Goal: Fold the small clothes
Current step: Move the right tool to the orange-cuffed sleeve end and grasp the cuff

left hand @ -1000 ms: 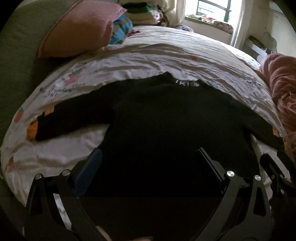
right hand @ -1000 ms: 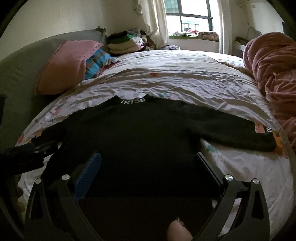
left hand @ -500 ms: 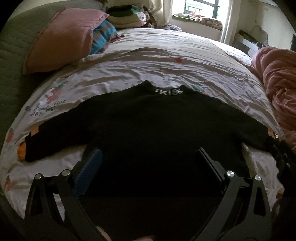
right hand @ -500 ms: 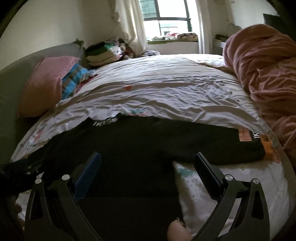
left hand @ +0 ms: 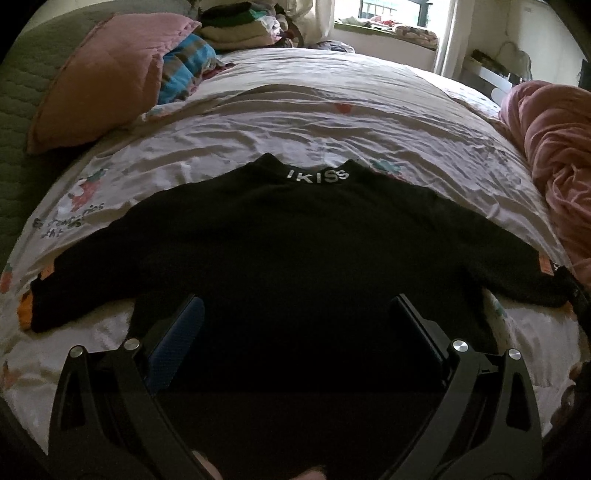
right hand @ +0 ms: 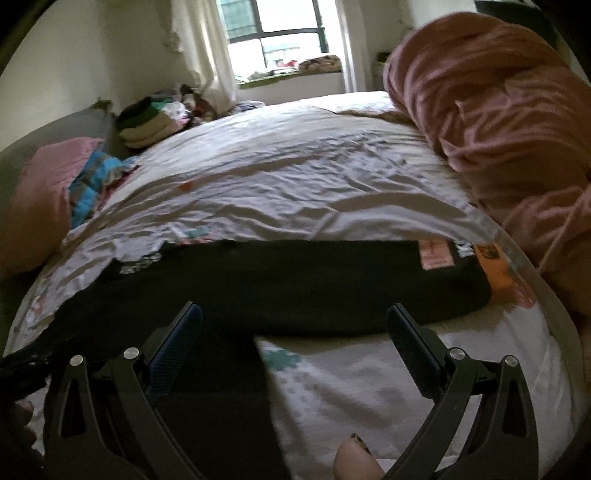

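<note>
A black knit sweater [left hand: 295, 251] (sleeves spread) lies flat on the wrinkled sheet [left hand: 295, 122], both the left gripper [left hand: 295, 325] and the right gripper [right hand: 295, 328] gaping apart above it.

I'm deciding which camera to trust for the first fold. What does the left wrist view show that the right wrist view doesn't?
Only the left wrist view shows the whole black long-sleeved top spread flat, its white-lettered collar readable, and its left sleeve's orange cuff.

Only the right wrist view shows the right sleeve close up with its pink patch, and the window.

Both show the white printed bedsheet, pink pillow, pink rumpled blanket, and open jaws holding nothing.
</note>
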{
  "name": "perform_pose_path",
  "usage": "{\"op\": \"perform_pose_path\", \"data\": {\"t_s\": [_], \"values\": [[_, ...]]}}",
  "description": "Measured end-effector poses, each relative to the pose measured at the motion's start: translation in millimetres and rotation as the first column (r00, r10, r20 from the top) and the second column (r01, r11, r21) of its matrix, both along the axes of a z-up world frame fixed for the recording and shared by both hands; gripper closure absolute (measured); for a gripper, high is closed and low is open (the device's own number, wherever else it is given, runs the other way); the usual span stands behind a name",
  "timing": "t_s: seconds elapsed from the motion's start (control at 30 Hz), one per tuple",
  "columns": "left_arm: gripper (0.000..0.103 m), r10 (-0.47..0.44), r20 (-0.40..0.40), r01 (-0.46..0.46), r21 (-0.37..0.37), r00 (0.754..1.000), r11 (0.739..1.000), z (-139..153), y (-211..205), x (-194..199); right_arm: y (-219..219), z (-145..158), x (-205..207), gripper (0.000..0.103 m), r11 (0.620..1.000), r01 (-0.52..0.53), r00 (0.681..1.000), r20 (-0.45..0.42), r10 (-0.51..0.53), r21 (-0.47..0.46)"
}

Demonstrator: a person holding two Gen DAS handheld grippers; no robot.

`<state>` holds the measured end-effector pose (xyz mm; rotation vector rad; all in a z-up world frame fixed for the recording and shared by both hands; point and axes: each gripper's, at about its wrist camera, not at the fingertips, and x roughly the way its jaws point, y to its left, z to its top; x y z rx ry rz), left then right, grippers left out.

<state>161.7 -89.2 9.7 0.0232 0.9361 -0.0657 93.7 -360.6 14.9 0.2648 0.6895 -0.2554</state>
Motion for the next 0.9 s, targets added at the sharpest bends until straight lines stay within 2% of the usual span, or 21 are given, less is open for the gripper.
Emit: {"op": "perform_pose_path", "data": {"t_s": [0.27,0.5,0.7,0.9], "values": [[0.009,-0.036,-0.013,0.035,-0.010,0.999,0.999,-17,-13,6,-39,-27,-6,0.004,0.995,0.103,0.993,-0.060,-0.102,0.010],[0.009,-0.070,-0.043,0.071,0.021,0.997,0.997,-30,-22,12,-81,-45,-10,0.004,0.978,0.203,0.976,-0.098,-0.197,0.053],[0.009,-0.065,-0.033,0.067,0.049,0.997,0.997,-24,-24,32,-126,-61,-6,0.004,0.941,0.301,0.949,-0.144,-0.280,0.155],[0.009,-0.036,-0.029,0.036,0.018,0.999,0.999,-12,-26,59,-158,-77,0,0.004,0.897,0.382,0.920,-0.182,-0.346,0.224]]}}
